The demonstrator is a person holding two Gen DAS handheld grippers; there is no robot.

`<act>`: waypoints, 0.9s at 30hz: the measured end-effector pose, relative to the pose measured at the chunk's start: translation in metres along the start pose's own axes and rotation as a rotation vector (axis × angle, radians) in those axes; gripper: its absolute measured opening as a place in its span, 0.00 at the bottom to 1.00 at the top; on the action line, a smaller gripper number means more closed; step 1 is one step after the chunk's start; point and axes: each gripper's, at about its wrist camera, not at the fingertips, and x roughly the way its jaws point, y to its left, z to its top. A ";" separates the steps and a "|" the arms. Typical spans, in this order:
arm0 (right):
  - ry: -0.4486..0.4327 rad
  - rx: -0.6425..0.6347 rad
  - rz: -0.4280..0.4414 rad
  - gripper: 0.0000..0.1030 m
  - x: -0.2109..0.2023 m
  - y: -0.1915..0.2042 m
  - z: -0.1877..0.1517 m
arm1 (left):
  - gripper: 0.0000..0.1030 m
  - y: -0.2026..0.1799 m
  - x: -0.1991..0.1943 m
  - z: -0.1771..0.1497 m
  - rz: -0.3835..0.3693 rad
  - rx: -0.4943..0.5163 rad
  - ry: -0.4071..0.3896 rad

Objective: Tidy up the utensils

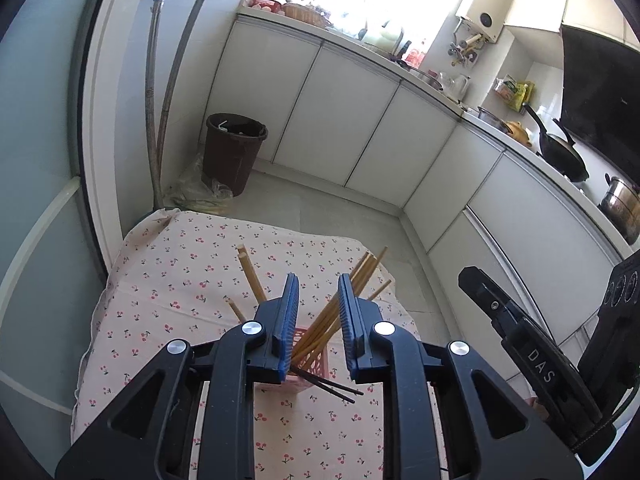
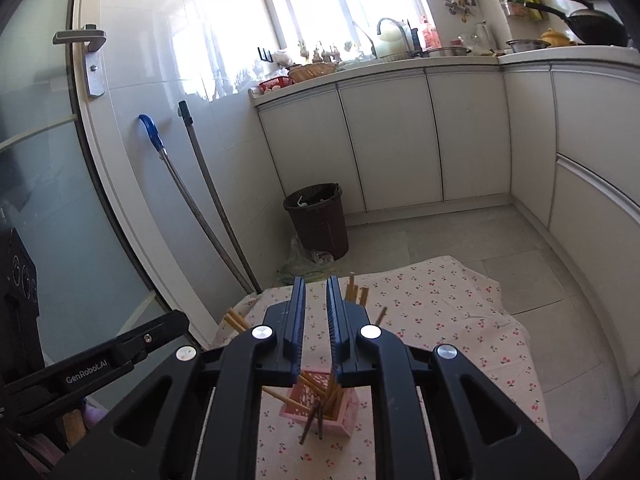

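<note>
A pink slotted holder [image 1: 310,354] stands on the cherry-print cloth [image 1: 180,280] and holds several wooden chopsticks [image 1: 340,312] and two dark chopsticks [image 1: 332,386] that lean out. My left gripper [image 1: 318,284] is open and empty, just above the holder. In the right wrist view the holder [image 2: 320,408] sits below my right gripper [image 2: 316,284], whose jaws stand slightly apart with nothing between them. Wooden chopsticks [image 2: 320,386] and the dark pair [image 2: 314,420] stick up from the holder. The right gripper's body [image 1: 532,356] shows at the right of the left view.
A brown waste bin [image 2: 320,220] stands on the floor beyond the cloth, with a plastic bag beside it. Two mop handles [image 2: 200,200] lean on the wall. White cabinets [image 2: 400,140] line the back and right. A glass door [image 2: 40,200] is at the left.
</note>
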 end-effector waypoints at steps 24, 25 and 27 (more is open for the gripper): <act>-0.109 -0.082 -0.037 0.64 -0.268 -0.007 -0.064 | 0.43 -0.045 -0.024 -0.110 -0.052 0.149 0.167; -0.121 -0.082 -0.042 0.69 -0.278 -0.006 -0.065 | 0.43 -0.047 -0.027 -0.113 -0.062 0.151 0.167; -0.148 -0.075 -0.062 0.74 -0.295 -0.006 -0.074 | 0.45 -0.054 -0.034 -0.122 -0.080 0.167 0.166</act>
